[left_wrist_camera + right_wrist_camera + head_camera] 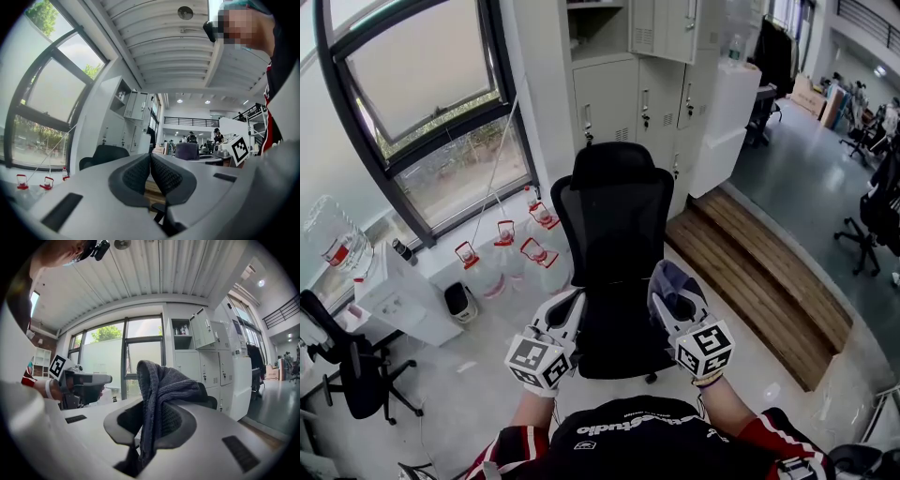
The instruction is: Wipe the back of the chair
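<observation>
A black mesh office chair with a headrest stands in front of me, its back toward me. My right gripper is shut on a folded grey cloth, held near the chair back's lower right edge; the cloth drapes over the jaws. Its pads grip the cloth's fold. My left gripper sits at the chair's lower left, jaws shut and empty, pads pressed together. The chair shows low in the left gripper view, beyond the jaws.
Several water jugs stand on the floor left of the chair by the window. White lockers rise behind it. A wooden step lies at right. Another black chair is at far left.
</observation>
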A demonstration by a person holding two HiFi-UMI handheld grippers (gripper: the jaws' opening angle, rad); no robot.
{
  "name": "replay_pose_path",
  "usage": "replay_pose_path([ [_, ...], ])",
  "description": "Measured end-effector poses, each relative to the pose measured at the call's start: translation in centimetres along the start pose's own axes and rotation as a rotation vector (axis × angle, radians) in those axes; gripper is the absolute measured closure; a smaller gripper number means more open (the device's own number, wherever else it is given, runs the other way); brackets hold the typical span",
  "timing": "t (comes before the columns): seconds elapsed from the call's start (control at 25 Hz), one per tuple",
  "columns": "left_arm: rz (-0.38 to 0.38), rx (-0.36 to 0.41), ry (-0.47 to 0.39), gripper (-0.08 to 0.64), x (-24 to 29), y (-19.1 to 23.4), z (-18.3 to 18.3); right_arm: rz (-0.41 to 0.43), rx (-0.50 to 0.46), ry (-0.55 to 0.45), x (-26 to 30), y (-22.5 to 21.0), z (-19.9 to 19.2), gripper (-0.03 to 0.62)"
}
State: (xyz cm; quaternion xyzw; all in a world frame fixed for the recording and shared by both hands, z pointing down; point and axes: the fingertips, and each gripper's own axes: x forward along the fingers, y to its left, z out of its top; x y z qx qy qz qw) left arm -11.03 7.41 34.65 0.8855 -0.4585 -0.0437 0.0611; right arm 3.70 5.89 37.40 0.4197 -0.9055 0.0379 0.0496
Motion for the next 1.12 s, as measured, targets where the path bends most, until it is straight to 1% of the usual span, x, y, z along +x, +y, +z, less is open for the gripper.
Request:
replay_pose_path([
  [0.2,0.002,0.006,-0.002,0.532,-0.1,-0.4,-0.1,0.018,-0.024,0.003,-0.1,0.7,-0.2,0.525],
  [0.48,0.0,0.003,-0.001,0.532,-0.5,-1.2,-0.7,0.019,-0.03,-0.016,-0.9,1.2,0.1,0.525],
  [1.12,-0.001,0.007,-0.01,0.532,-0.3,-2.6,-0.2,0.014,-0.035,-0.011,-2.5,0.8,0.3,0.525],
])
